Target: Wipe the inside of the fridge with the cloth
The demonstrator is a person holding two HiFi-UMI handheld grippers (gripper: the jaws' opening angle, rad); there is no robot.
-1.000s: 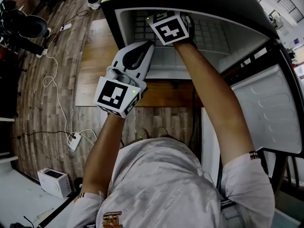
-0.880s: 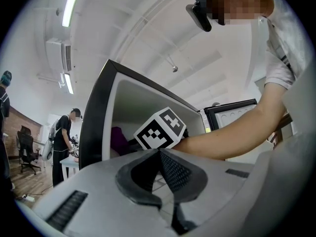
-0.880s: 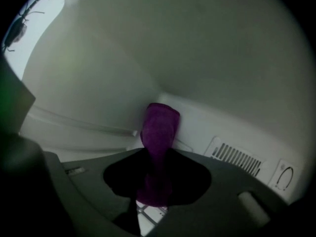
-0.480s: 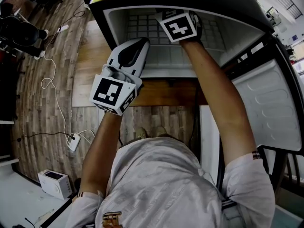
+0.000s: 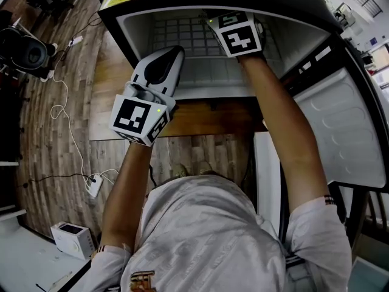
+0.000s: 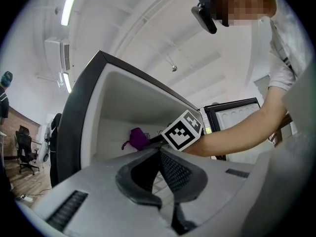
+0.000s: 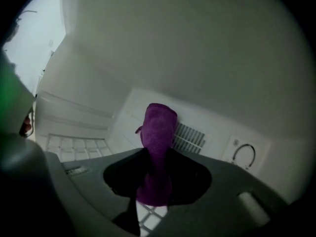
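Head view: the right gripper [image 5: 239,30] reaches deep into the open fridge [image 5: 130,23], above the wire shelf [image 5: 182,34]. The left gripper [image 5: 165,56] hangs at the fridge's front edge, well short of the other. The cloth is out of sight here, hidden ahead of the right gripper. A likely risk is the right gripper's body knocking the shelf below it if the stroke drops.

Left gripper view: this gripper's tips are together with nothing between them, so it takes no part in the wipe. Ahead of it and to its left, the purple cloth [image 6: 138,138] sticks out from the tip of the right gripper, inside the white compartment.

Right gripper view: the jaws are pinched shut on the cloth [image 7: 158,157], which stands up in a narrow bunch straight ahead of the gripper, toward the rear wall. Whether it touches that wall cannot be told. Just right of the cloth is a slotted vent [image 7: 190,138], and farther right a round dial [image 7: 244,155]. A sideways pass could snag the bunch on the vent slots or turn the dial. Only a small fold seems to be gripped, so a hard drag across the wall could pull the cloth free. So narrow a bunch would also wipe only a thin strip.
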